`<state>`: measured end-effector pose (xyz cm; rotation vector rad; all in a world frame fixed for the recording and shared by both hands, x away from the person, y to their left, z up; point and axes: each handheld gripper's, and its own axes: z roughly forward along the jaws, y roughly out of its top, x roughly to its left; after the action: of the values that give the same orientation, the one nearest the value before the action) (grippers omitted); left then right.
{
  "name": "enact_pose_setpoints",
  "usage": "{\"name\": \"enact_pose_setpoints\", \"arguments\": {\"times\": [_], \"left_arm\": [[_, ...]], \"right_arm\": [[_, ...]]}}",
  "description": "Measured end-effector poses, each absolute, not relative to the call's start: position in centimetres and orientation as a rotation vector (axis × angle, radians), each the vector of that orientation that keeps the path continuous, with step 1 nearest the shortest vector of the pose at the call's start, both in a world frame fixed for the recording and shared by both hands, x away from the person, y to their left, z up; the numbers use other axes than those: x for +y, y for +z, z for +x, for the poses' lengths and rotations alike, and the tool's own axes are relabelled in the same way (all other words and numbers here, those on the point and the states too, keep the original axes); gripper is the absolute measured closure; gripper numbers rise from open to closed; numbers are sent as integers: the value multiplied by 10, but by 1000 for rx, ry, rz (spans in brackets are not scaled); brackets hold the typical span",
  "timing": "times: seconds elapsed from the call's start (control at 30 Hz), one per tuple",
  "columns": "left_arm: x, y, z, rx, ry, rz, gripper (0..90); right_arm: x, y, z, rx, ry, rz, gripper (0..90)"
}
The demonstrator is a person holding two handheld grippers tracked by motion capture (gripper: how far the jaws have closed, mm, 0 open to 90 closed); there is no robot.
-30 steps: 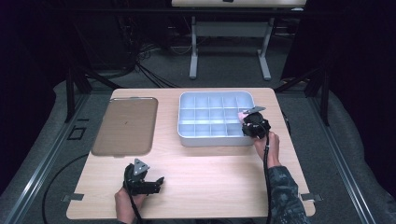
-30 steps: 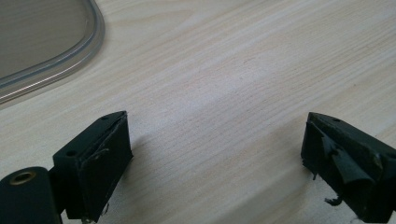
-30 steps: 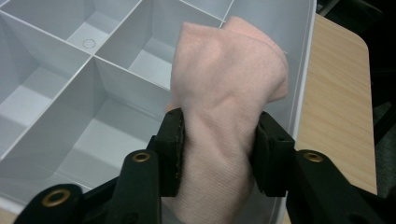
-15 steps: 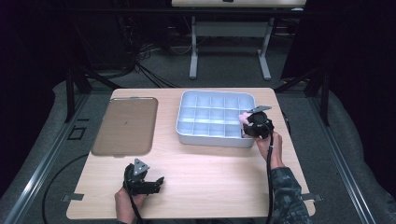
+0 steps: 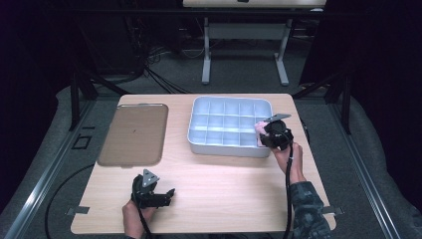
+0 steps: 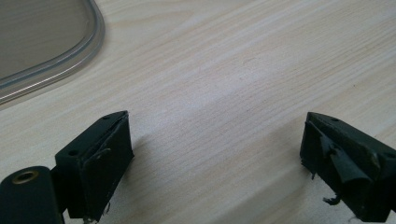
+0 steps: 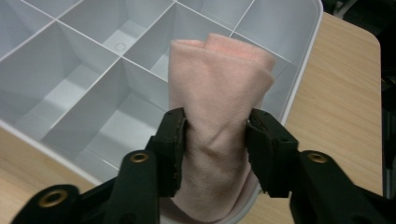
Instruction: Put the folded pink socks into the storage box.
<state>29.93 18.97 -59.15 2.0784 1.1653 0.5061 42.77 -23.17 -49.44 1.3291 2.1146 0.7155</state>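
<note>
A folded pink cloth point(image 7: 219, 70) stands upright between the jaws of my right gripper point(image 7: 215, 126), which is shut on it; the jaws have just been closing on the cloth. In the high view, the right gripper point(image 5: 263, 134) holds the cloth point(image 5: 259, 129) over the near right corner of a white compartment tray point(image 5: 199, 142). The cells below it point(image 7: 107, 126) look bare. My left gripper point(image 5: 169, 194) rests near the table's front left, open, with bare wood between its jaws point(image 6: 215, 135).
A flat brown lid point(image 5: 132, 134) lies at the table's left; its rounded corner point(image 6: 42, 42) shows in the left gripper view. The tray's rim point(image 7: 306, 56) runs close to the table's right edge. Cables trail off the front edge.
The right gripper with the pink cloth has shifted slightly nearer the tray's near right corner. The left gripper has stayed put.
</note>
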Motion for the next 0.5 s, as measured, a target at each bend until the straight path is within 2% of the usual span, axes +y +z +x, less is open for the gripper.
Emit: {"name": "enact_pose_setpoints", "arguments": {"times": [0.13, 0.23, 0.47, 0.5], "left_arm": [[190, -592, 299, 1166, 506, 2078, 90], [190, -592, 299, 1166, 506, 2078, 90], [190, -592, 299, 1167, 507, 2077, 90], [190, -592, 299, 1166, 506, 2078, 90]], "right_arm": [[-231, -493, 425, 2127, 711, 1330, 690], [-229, -500, 428, 2160, 675, 1343, 709], [-230, -517, 438, 2187, 603, 1374, 730], [-232, -518, 438, 2191, 612, 1380, 699]]}}
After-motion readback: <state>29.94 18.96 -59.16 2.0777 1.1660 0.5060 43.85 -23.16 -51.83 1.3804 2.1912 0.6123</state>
